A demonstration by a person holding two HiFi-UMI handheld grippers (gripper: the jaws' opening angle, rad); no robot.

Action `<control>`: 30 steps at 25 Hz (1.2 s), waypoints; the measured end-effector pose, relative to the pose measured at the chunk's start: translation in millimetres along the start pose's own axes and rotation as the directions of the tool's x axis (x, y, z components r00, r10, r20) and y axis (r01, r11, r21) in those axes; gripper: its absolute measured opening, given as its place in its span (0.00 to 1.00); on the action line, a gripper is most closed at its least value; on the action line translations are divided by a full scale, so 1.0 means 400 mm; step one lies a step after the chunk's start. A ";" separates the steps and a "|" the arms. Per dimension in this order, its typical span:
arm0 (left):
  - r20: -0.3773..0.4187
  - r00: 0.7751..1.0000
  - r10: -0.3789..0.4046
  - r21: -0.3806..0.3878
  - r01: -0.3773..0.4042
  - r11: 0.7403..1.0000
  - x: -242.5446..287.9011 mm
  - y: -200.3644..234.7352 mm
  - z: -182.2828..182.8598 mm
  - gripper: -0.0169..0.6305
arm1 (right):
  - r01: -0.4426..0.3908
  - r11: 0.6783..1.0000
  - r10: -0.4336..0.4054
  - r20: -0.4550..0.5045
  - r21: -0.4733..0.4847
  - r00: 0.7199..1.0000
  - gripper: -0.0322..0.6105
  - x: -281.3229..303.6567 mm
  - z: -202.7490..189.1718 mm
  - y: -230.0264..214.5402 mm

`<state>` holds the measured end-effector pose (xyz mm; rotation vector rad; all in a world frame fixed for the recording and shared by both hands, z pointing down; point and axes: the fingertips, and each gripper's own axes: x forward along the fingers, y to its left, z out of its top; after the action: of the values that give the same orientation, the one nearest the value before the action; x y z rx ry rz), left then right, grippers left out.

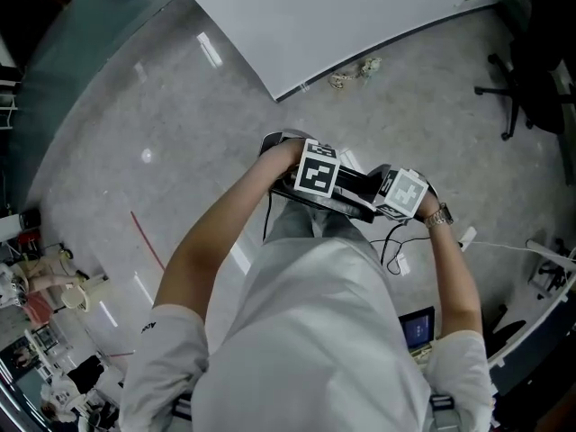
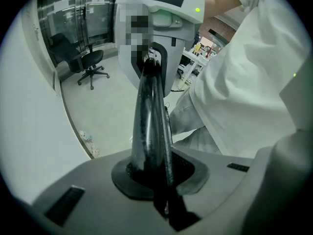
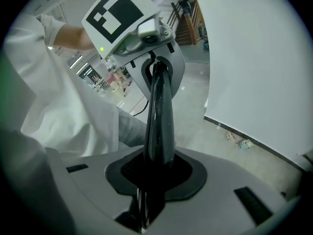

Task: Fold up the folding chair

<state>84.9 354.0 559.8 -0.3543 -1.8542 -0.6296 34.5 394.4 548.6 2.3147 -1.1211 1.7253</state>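
Note:
Only a black glossy rail (image 1: 349,198) of the folding chair shows in the head view, held level in front of the person's legs. My arms and body hide the other parts of the chair. My left gripper (image 1: 304,187) grips one end under its marker cube. My right gripper (image 1: 396,207) grips the other end. In the left gripper view the rail (image 2: 152,111) runs from my left gripper (image 2: 155,182) straight to the right gripper (image 2: 161,18). The right gripper view mirrors this: the rail (image 3: 159,116) leaves my right gripper (image 3: 149,180) and ends at the left gripper (image 3: 131,26).
A white wall panel (image 1: 315,16) stands ahead, with small debris (image 1: 355,72) at its foot. A black office chair (image 1: 526,79) is at the right. Cables (image 1: 396,241) and a small screen (image 1: 417,327) lie by my right side. Cluttered shelves (image 1: 45,286) sit at lower left.

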 end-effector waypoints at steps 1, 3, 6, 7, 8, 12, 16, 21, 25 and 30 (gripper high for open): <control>0.000 1.000 -0.001 -0.003 0.001 1.000 -0.001 -0.003 -0.006 0.13 | 0.000 1.000 0.000 -0.008 -0.016 1.000 0.16 0.002 0.005 0.004; 0.004 1.000 0.001 -0.002 -0.001 1.000 -0.006 -0.005 -0.022 0.13 | -0.018 0.999 0.018 -0.011 -0.026 1.000 0.16 0.006 0.021 0.008; 0.005 1.000 -0.004 0.059 0.003 0.998 -0.012 -0.008 -0.056 0.13 | -0.121 0.993 0.121 -0.010 0.005 0.993 0.25 0.027 0.055 0.040; 0.004 1.000 -0.015 0.079 0.015 0.997 -0.011 -0.011 -0.066 0.13 | -0.146 0.989 0.146 -0.021 0.008 0.989 0.28 0.036 0.065 0.053; 0.003 1.000 -0.024 0.091 0.024 0.996 -0.012 -0.011 -0.074 0.13 | -0.148 0.989 0.148 -0.040 0.001 0.988 0.32 0.043 0.071 0.057; 0.024 1.000 0.000 0.117 -0.003 0.993 -0.022 0.030 -0.092 0.13 | -0.106 0.994 0.107 -0.101 0.019 0.989 0.29 0.044 0.079 0.005; 0.033 0.999 -0.006 0.121 0.002 0.993 -0.024 0.059 -0.096 0.13 | -0.094 0.995 0.097 -0.171 0.027 0.980 0.26 0.041 0.078 -0.027; 0.044 0.999 -0.005 0.080 0.001 0.997 -0.040 0.118 -0.121 0.13 | 0.013 0.999 -0.007 -0.187 0.030 0.982 0.26 0.021 0.103 -0.120; 0.068 0.998 0.015 -0.013 -0.014 1.000 -0.063 0.174 -0.177 0.13 | 0.055 0.998 -0.049 -0.164 0.036 0.985 0.26 -0.024 0.178 -0.202; 0.077 0.996 0.053 -0.134 -0.042 0.990 -0.088 0.231 -0.237 0.12 | 0.129 0.987 -0.147 -0.204 -0.097 0.968 0.26 -0.043 0.264 -0.282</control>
<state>219.1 376.3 575.8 -0.5161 -1.8796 -0.7170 182.3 440.4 535.6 2.0509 -0.9511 1.7848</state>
